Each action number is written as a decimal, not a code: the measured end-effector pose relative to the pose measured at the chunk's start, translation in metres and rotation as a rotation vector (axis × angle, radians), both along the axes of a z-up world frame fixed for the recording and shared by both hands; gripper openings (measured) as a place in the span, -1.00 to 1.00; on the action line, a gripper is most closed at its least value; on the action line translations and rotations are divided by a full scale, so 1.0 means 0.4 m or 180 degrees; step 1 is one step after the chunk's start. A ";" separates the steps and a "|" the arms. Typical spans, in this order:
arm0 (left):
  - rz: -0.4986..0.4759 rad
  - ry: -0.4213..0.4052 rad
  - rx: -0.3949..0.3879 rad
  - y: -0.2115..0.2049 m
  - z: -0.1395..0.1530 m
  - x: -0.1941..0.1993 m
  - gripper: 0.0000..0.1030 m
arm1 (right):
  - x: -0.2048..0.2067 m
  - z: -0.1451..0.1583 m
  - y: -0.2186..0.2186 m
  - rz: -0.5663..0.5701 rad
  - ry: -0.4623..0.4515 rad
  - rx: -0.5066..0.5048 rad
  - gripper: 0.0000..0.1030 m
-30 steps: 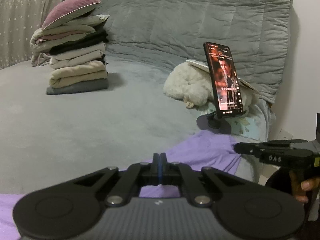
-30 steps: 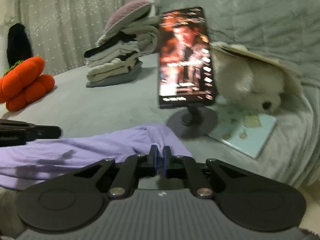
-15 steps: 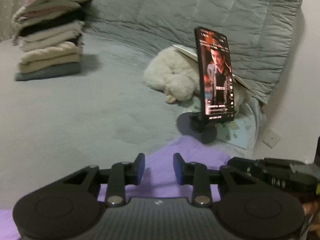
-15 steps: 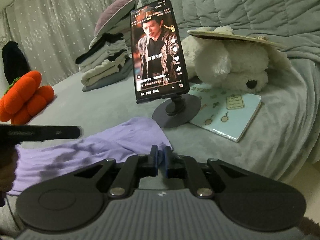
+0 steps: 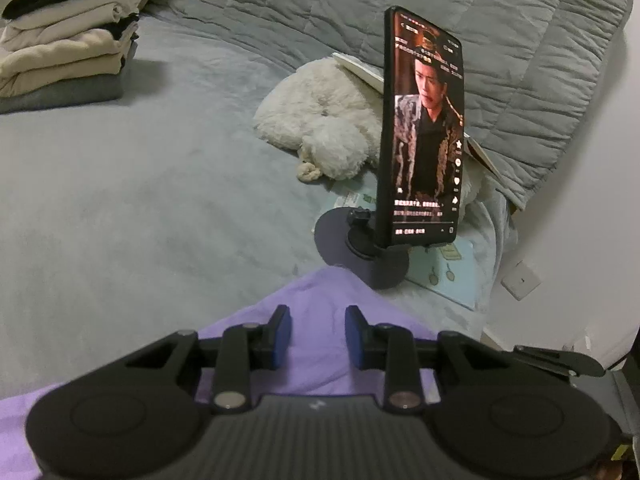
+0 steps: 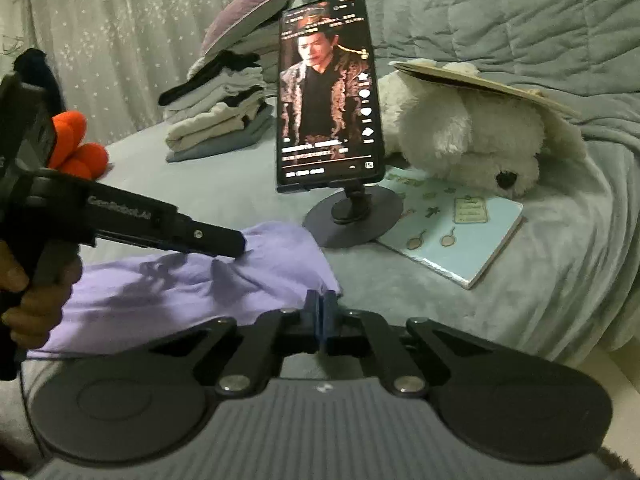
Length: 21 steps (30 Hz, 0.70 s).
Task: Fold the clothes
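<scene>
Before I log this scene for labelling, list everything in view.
purple garment: one, lilac, front of bed
folded clothes stack: one, beige, black, grey, far side of bed
cushion: one, mauve, atop stack
phone: one, black, upright on round stand
plush dog: one, white, behind booklet
booklet: one, pale blue, right of stand
orange plush: one, left
left claw: open over garment
right claw: shut at garment's edge
</scene>
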<state>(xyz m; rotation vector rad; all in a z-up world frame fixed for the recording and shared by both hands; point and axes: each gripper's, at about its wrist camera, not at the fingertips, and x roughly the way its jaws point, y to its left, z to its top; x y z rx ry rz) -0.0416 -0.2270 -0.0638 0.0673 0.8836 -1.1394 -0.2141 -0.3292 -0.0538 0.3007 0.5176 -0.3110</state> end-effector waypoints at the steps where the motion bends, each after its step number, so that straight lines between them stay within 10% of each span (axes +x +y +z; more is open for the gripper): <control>1: 0.0017 0.0029 -0.0005 0.003 0.002 0.004 -0.42 | -0.004 0.001 -0.001 0.0003 -0.0010 0.0018 -1.00; 15: -0.0232 0.0421 -0.0025 -0.035 0.009 0.007 -0.46 | -0.053 0.009 0.003 0.0025 0.0133 0.0155 -1.00; 21: -0.0319 0.0359 0.0160 -0.067 -0.007 -0.021 -1.00 | -0.057 0.002 0.005 0.0038 0.0141 0.0167 -1.00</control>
